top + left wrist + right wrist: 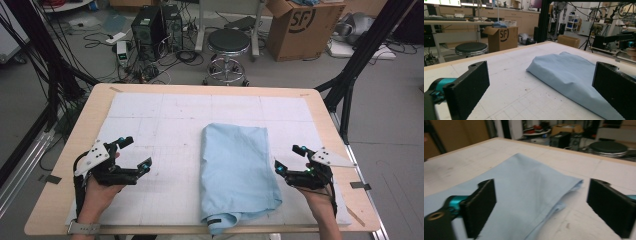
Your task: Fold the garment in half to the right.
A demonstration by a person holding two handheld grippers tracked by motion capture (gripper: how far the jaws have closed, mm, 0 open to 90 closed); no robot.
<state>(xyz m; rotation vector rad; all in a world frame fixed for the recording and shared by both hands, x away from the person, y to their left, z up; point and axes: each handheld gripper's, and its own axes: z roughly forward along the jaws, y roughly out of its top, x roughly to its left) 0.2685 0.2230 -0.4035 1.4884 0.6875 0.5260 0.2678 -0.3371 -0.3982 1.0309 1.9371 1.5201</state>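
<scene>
Now the light blue cloth [239, 176] is lying folded in a tall rectangle at the lower middle of the high view, resting on the white gridded mat [165, 120] that is covering the tabletop [75, 150]; its lower edge is bunching near the front rim, where a small dark tab is showing. The fold looks finished on its long sides, which would explain why both hands are sitting off to either side rather than on the fabric.

The left claw [136, 154] is hovering at the lower left of that frame, well apart from the cloth, jaws spread wide with nothing between them; in the left gripper view the cloth [571, 75] is lying beyond the gap. The right claw [289, 159] is sitting just beside the cloth's right edge, jaws standing fully apart and gripping nothing. In the right gripper view the cloth [524, 195] is spreading below the open jaws, slightly blurred.

Behind the tabletop, at the upper right of the high view, a cardboard box [302, 27] is showing the letters "SF" in a ring; a black stool [228, 45] is standing beside it.
</scene>
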